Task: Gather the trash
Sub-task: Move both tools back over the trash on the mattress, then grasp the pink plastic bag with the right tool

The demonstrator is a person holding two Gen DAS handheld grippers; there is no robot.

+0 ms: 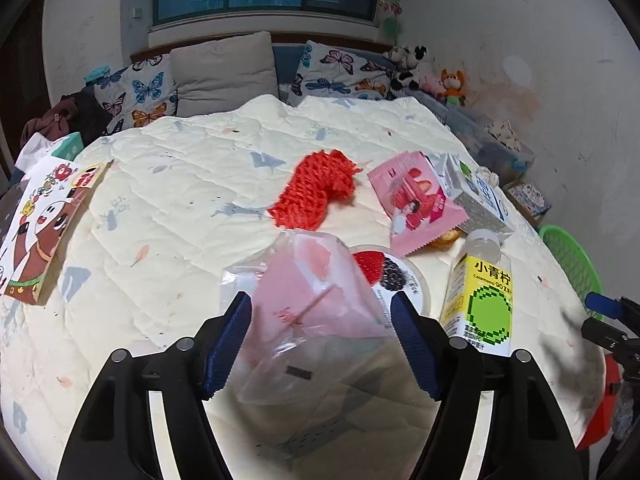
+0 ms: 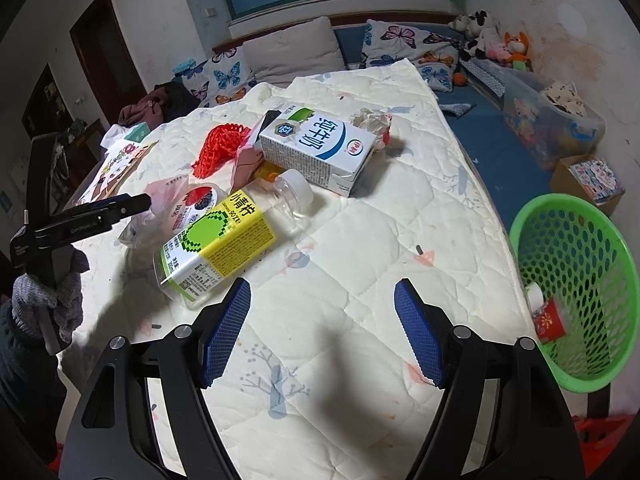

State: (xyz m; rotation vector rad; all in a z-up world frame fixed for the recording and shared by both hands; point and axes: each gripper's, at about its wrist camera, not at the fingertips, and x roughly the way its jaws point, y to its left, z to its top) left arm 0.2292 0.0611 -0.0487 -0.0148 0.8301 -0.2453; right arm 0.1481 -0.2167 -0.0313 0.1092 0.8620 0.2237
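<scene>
barely started: one red cup (image 2: 550,318) in green basket (image 2: 600,372) at right; bottle (image 2: 218,240), milk carton (image 2: 320,150), red netting (image 1: 314,190) left. left gripper (image 1: 322,346) spread around plastic bag (image 1: 304,312), perhaps touching; right gripper (image 2: 322,334) open, empty.

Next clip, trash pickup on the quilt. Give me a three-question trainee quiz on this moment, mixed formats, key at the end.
1. True or false: the green basket holds nothing.
2. What lies between the left gripper pads? A) clear plastic bag B) milk carton C) red foam net
3. Fill in: the yellow-labelled bottle lies on its ____.

Key: 1 false, a red-and-white cup is inside; 2 A; 3 side.
</scene>
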